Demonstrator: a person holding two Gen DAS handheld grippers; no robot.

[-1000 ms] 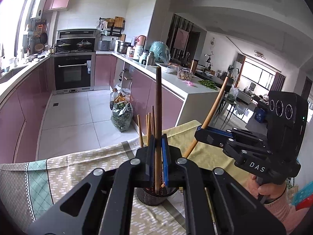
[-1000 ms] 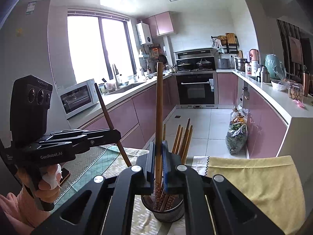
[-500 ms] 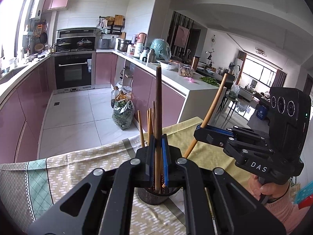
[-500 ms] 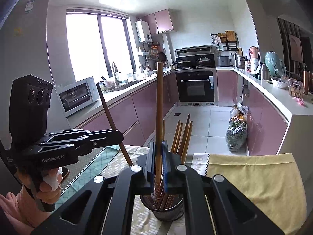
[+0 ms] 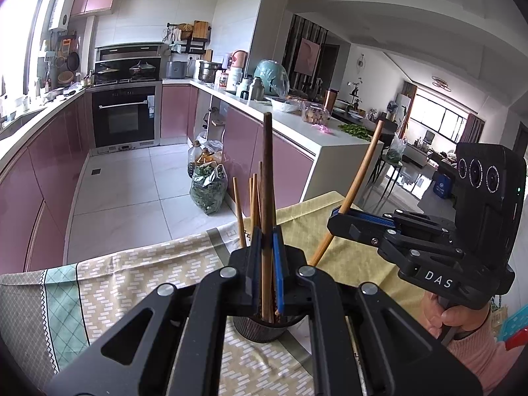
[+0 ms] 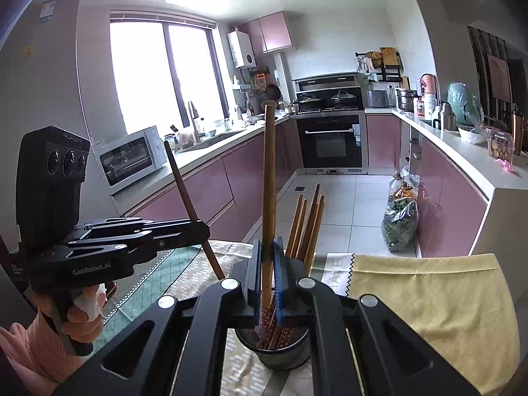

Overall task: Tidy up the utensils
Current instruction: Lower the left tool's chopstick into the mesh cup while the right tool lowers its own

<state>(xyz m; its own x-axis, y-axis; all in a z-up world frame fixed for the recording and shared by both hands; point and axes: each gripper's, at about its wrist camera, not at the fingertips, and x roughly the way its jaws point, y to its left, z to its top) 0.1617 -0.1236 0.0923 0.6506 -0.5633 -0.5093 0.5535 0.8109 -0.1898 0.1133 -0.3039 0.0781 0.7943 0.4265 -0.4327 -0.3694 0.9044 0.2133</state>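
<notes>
Chopsticks [image 5: 266,178] [image 6: 268,178] clamped in both grippers, holder's [image 6: 280,349] patterned tips only in rt view

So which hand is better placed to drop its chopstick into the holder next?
Probably the right. The right gripper holds its light chopstick upright, patterned end inside the mesh holder. The left gripper's dark chopstick seems only at the rim.
</notes>
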